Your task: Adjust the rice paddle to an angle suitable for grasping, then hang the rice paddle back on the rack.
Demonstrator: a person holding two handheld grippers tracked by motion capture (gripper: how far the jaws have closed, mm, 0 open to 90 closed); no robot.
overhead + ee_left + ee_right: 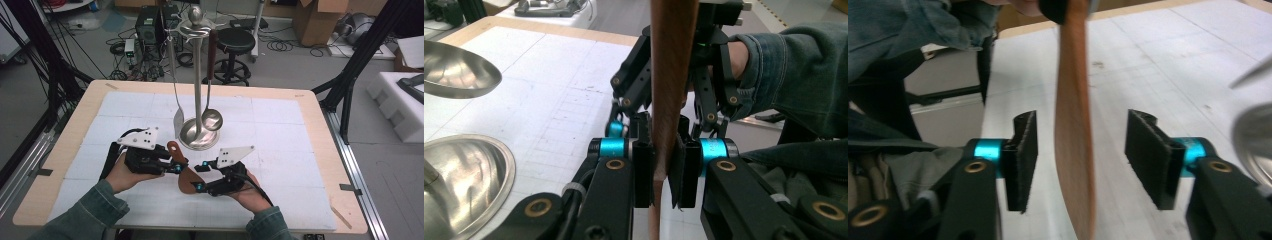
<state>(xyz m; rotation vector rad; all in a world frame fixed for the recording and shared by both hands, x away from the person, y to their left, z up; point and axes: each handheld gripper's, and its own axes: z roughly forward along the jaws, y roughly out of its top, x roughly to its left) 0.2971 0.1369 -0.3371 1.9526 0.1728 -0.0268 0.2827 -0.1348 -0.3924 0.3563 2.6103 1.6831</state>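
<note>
So the wooden spatula [184,172] was sitting between the 2 grippers, low over the white mat [280,125] at the person's edge of the table [320,165], just in front of the steel utensil stand [199,131].

The left gripper [172,161] had it properly clamped. In the left gripper view both pads pressed on the brown handle [670,80] from either side, with the wood running straight up between them and out the top of the picture. The jaws were nearly as closed as they go, with just the thickness of the handle between them.

The right gripper [201,176] was a different story. In the right gripper view the spatula [1075,150] stood edge-on in the gap, with the pads [1023,160] standing clear of it on both sides, so no grip at all. About half open, I'd say. The wood sat a bit closer to the pad on the left of that view than to the other one.

From the high view the spatula's wide blade pointed down toward the right gripper and the rounded handle end poked up past the left one, so it was tilted across between the 2 hands.

Behind all that, the stand stood upright on its round base, with a ladle [212,117] hanging on its right side and a flat metal turner [178,120] hanging on its left, both well clear of the grippers.
</note>
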